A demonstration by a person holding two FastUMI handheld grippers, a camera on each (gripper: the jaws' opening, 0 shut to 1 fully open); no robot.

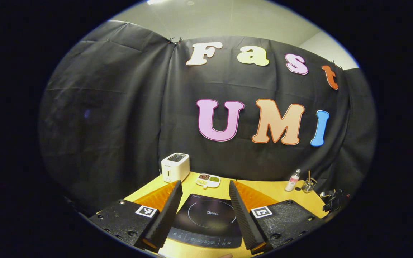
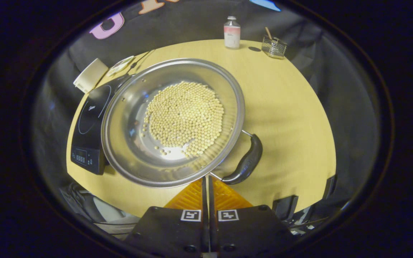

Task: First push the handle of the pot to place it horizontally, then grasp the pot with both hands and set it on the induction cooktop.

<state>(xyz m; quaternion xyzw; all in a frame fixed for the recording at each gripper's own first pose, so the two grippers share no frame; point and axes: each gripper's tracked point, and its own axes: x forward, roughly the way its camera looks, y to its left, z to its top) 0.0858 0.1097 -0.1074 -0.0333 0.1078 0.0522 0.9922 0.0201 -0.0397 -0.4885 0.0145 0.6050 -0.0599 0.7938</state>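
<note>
- Two hand-held grippers are mine: the left hand-held gripper [image 1: 204, 215] hangs spread wide over the induction cooktop [image 1: 206, 220], holding nothing; the right hand-held gripper [image 2: 206, 186] is pressed closed on nothing.
- The pot [image 2: 134, 143] sits just ahead of my right tips on the tabletop [image 2: 289, 107], its far-left rim overlapping the cooktop's edge.
- Its handle [image 2: 246, 161] lies just ahead and to the right of those closed tips.
- Steel looks stiff and slick; the loose beans [image 2: 185, 118] would roll, so I'd keep it level.
- I'd judge it fairly heavy: nudge the handle, then grip opposite rims.
</note>
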